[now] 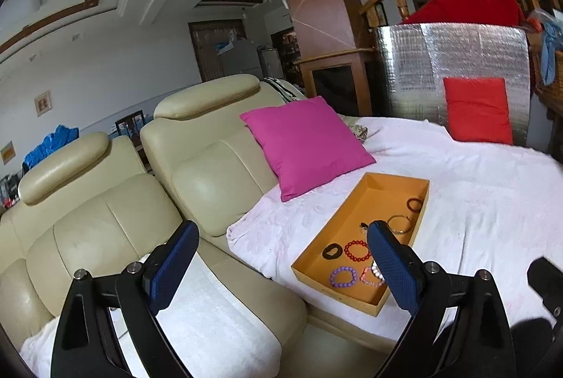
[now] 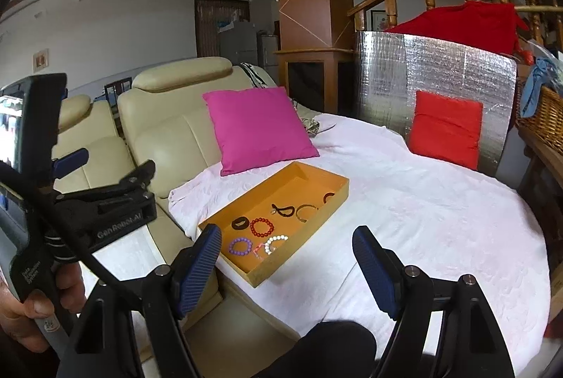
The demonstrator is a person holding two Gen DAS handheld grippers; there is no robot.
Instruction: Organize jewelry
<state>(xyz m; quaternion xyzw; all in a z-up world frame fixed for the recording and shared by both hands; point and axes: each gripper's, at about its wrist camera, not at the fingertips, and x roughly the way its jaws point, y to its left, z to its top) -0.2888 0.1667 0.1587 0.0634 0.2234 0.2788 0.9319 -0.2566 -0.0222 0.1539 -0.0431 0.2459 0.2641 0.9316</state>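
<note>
An orange tray [image 1: 362,302] lies on a white blanket over the sofa seat. It holds several bracelets: a purple bead bracelet [image 1: 343,276], a red bead bracelet [image 1: 357,250], a black ring [image 1: 331,250], a gold bangle [image 1: 399,223] and a dark brown bracelet [image 1: 415,204]. My left gripper [image 1: 283,226] hovers open short of the tray, empty. In the right wrist view the tray [image 2: 274,267] sits ahead with the purple bracelet [image 2: 240,246], red bracelet [image 2: 262,226] and a white bead bracelet [image 2: 275,242]. My right gripper [image 2: 285,232] is open and empty. The left gripper [image 2: 109,167] shows at the left, held by a hand [image 2: 35,311].
A pink cushion [image 2: 258,128] leans on the cream leather sofa [image 2: 165,139] just behind the tray. A red cushion [image 2: 445,132] rests against a silver foil board [image 2: 440,68]. A wicker basket [image 2: 542,117] and wooden railing stand at the right. White blanket [image 2: 440,219] spreads right of the tray.
</note>
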